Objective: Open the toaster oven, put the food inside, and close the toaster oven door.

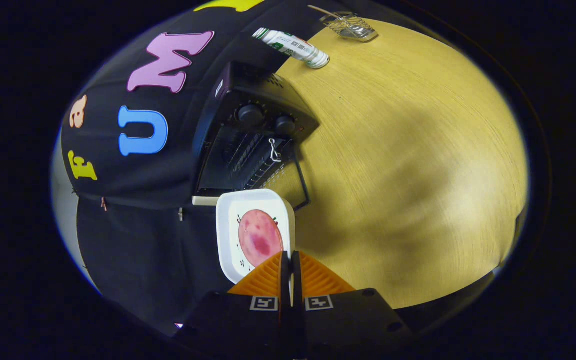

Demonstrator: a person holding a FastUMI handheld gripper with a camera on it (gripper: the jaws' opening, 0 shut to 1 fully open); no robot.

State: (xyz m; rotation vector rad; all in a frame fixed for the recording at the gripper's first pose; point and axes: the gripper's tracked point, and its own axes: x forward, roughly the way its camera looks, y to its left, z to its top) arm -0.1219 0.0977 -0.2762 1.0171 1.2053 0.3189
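Note:
My gripper [290,265] is shut on the rim of a white square plate [230,235], both fingers pinching its near edge. On the plate lies a round pink slice of meat [259,237]. Just beyond the plate stands the black toaster oven [248,100] with two knobs [250,114], its door [295,175] swung open onto the wooden table. The plate's far edge is at the mouth of the oven's cavity [238,160]. A small metal hook [274,150] hangs at the door. The whole scene appears tilted sideways.
A green and white can [293,47] stands on the wooden table [408,150] past the oven. A wire basket [350,25] sits farther off near the table's far edge. The booth's black cloth wall is behind the oven.

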